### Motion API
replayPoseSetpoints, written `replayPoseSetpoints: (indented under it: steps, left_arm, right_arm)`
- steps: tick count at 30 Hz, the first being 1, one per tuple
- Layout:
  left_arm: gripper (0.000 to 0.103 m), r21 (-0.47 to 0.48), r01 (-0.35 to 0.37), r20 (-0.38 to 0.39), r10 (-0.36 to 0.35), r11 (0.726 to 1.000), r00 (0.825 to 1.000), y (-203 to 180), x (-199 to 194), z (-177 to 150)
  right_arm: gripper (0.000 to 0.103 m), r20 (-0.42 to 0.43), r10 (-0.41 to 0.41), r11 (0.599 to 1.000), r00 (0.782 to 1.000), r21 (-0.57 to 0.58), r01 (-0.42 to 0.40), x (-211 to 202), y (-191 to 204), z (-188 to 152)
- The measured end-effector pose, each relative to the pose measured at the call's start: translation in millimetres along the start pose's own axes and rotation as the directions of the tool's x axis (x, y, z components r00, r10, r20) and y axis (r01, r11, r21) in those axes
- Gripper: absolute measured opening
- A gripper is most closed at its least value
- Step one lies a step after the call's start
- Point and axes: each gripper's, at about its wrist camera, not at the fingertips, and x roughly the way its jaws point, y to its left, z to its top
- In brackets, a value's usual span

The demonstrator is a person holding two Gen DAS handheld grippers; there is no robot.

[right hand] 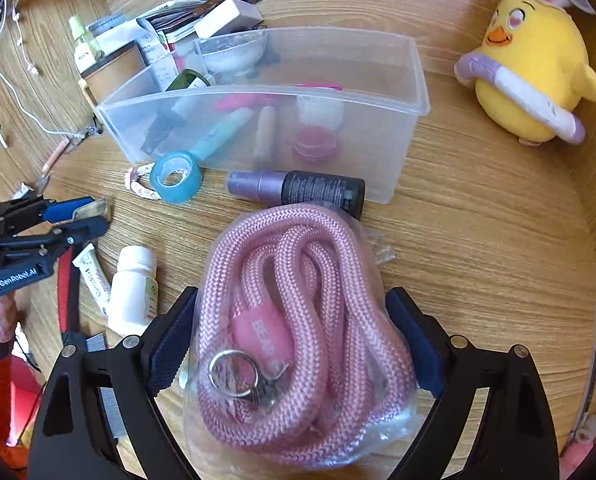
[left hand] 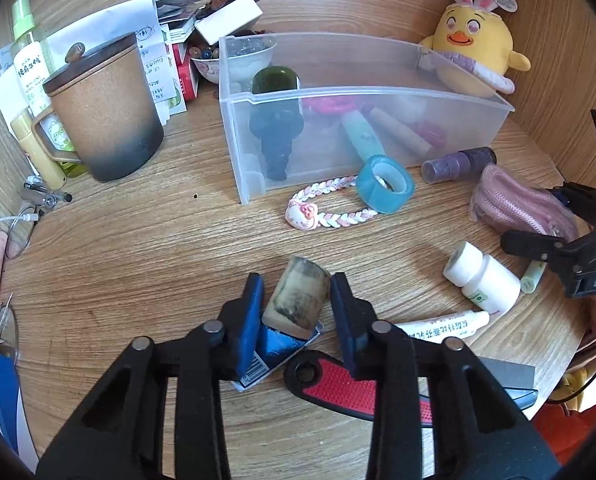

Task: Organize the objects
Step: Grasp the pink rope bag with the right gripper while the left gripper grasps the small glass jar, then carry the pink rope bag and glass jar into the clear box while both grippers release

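A clear plastic bin (left hand: 378,92) (right hand: 378,80) stands on the wooden table and holds a dark green bottle (left hand: 276,120), tubes and pink items. My left gripper (left hand: 297,292) has its blue pads on both sides of a grubby beige block (left hand: 300,300) and seems shut on it; this also shows in the right wrist view (right hand: 92,210). My right gripper (right hand: 294,328) is wide open around a bagged pink rope (right hand: 298,312), which lies on the table.
A blue tape roll (left hand: 386,184), braided bracelet (left hand: 330,208), purple spray bottle (right hand: 298,190), white pill bottle (left hand: 484,280) and white tube (left hand: 442,326) lie near the bin. A brown lidded mug (left hand: 106,108) stands left. A yellow plush chick (right hand: 534,76) sits right.
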Motion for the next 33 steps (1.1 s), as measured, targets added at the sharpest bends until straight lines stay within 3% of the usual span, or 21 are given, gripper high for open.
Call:
replayPoseSetpoints:
  steps: [4,9,13,22,27,33]
  left_arm:
    - [0.024,-0.006,0.004,0.007,-0.004,1.000,1.000,2.0,-0.8,0.6]
    - [0.024,-0.025,0.002,0.024,-0.002,1.000,1.000,4.7,-5.5,0.1]
    - [0.024,-0.044,-0.003,0.048,0.005,0.999,0.999,5.3,-16.5,2.7]
    - [0.024,-0.093,0.040,0.177,-0.023,0.995,0.984,2.0,-47.4,15.8]
    - [0.024,-0.108,0.052,0.226,-0.026,0.993,0.974,0.5,-58.9,28.5]
    - [0.024,-0.096,0.037,0.276,-0.010,0.995,0.961,-2.1,-69.3,46.0]
  right_arm:
    - [0.070,0.020,-0.002,1.000,1.000,-0.008,0.002,-2.5,-3.2,-0.5]
    - [0.063,0.049,0.018,1.000,0.999,0.000,-0.018,-8.4,-6.9,-3.9]
    - [0.062,0.072,0.045,0.999,0.996,0.007,-0.046,-17.5,-7.7,-6.9]
    - [0.062,0.163,0.070,0.997,0.984,0.024,-0.075,-55.4,-9.5,-8.8]
    - [0.062,0.244,0.119,0.990,0.962,0.042,-0.133,-80.5,-10.5,0.3]
    - [0.062,0.337,0.099,0.992,0.936,0.043,-0.121,-98.3,-7.8,23.0]
